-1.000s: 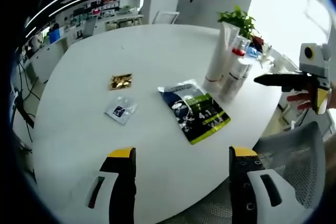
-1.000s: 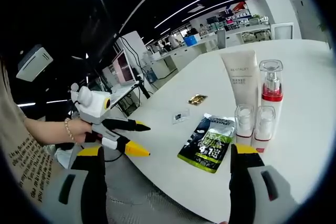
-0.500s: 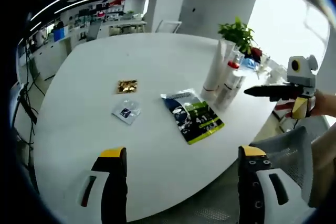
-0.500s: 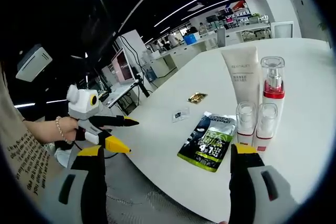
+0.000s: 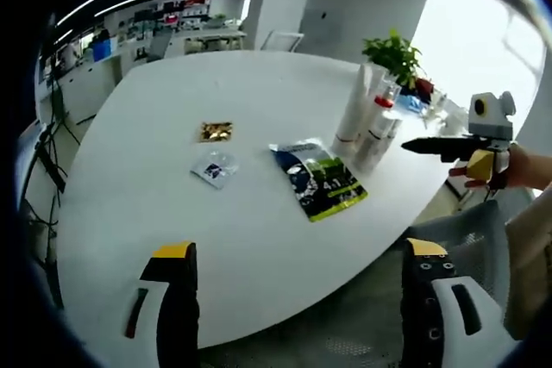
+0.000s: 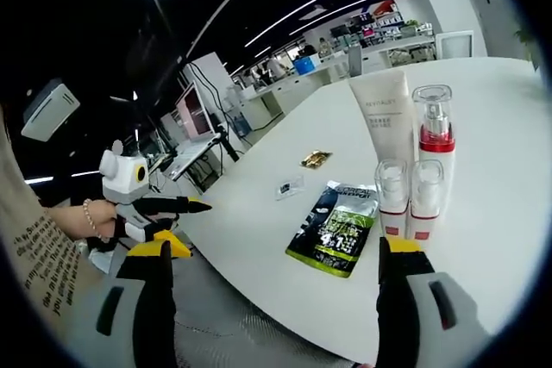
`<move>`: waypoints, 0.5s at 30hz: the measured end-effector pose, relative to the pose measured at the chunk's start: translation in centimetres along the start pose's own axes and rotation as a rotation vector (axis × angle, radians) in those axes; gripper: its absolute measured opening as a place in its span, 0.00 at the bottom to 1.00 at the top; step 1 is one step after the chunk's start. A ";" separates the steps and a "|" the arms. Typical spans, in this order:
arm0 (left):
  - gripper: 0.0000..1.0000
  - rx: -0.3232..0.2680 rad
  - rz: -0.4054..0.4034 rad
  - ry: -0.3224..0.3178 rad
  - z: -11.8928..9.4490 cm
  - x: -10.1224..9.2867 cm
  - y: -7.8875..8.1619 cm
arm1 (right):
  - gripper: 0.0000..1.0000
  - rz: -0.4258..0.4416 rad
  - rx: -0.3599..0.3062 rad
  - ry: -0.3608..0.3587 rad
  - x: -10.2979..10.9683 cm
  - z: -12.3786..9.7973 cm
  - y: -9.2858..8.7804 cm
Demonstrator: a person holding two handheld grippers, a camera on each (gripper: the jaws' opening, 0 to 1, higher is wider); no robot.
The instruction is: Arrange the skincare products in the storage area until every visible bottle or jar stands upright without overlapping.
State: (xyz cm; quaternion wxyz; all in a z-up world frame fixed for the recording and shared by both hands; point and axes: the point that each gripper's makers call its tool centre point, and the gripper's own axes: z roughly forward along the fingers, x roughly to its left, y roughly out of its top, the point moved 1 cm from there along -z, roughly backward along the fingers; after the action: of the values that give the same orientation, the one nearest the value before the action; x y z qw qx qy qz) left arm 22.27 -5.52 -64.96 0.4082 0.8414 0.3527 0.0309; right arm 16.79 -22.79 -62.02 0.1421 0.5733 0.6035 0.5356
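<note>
Near the round white table's (image 5: 155, 101) right edge, a white tube (image 5: 354, 112) and a pump bottle with a red band (image 5: 380, 122) stand upright. In the right gripper view, two small clear-capped bottles (image 6: 392, 197) (image 6: 425, 196) stand in front of the tube (image 6: 384, 116) and the pump bottle (image 6: 434, 146). A green and blue pouch (image 5: 319, 180) (image 6: 336, 226) lies flat beside them. My left gripper (image 5: 299, 249) (image 6: 191, 226) is open off the table's near edge. Also off the table, my right gripper (image 6: 276, 247) (image 5: 440, 146) is open and holds nothing.
A small clear sachet (image 5: 216, 168) (image 6: 289, 185) and a gold sachet (image 5: 216, 132) (image 6: 316, 159) lie flat mid-table. A potted plant (image 5: 397, 53) stands behind the bottles. A grey mesh chair (image 5: 453, 239) sits by the near right edge. Office desks fill the background.
Both cameras have drawn back from the table, and each gripper looks smaller and farther off in the other's view. The bottles, pouch and sachets have not moved.
</note>
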 end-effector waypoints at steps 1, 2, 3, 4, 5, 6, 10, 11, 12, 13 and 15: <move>0.97 -0.001 -0.002 0.003 0.0 0.1 0.0 | 1.00 0.001 -0.001 0.000 0.0 0.0 0.0; 0.97 -0.004 -0.004 0.005 0.0 0.2 0.1 | 1.00 0.002 -0.002 -0.001 0.0 0.1 0.0; 0.97 -0.004 -0.004 0.006 0.0 0.3 0.2 | 1.00 0.003 -0.002 -0.002 -0.1 0.1 0.0; 0.97 -0.003 -0.007 0.008 0.1 0.4 0.2 | 1.00 0.003 -0.002 -0.003 -0.1 0.1 0.0; 0.97 -0.002 -0.007 0.010 0.1 0.4 0.3 | 1.00 0.003 -0.002 -0.004 -0.1 0.1 0.0; 0.97 -0.001 -0.004 0.009 0.1 0.5 0.4 | 1.00 0.005 -0.004 -0.005 0.0 0.1 0.0; 0.97 0.007 0.014 0.004 0.5 0.7 0.7 | 1.00 0.008 -0.008 -0.012 -0.1 0.1 0.1; 0.97 0.010 0.018 0.003 0.6 0.7 0.8 | 1.00 0.010 -0.009 -0.014 -0.2 0.0 0.1; 0.97 0.011 0.023 0.002 0.8 0.8 1.0 | 1.00 0.012 -0.011 -0.019 -0.3 -0.1 0.1; 0.97 0.011 0.025 0.001 0.9 0.8 1.1 | 1.00 0.014 -0.012 -0.022 -0.3 -0.1 0.0; 0.97 0.015 0.031 -0.003 1.3 0.9 1.4 | 1.00 0.019 -0.014 -0.029 -0.5 -0.3 0.0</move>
State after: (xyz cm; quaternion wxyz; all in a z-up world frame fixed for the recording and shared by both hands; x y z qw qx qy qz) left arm 24.24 -6.42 -65.03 0.4021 0.8499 0.3390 0.0333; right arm 16.67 -23.33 -62.14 0.1495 0.5859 0.5922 0.5327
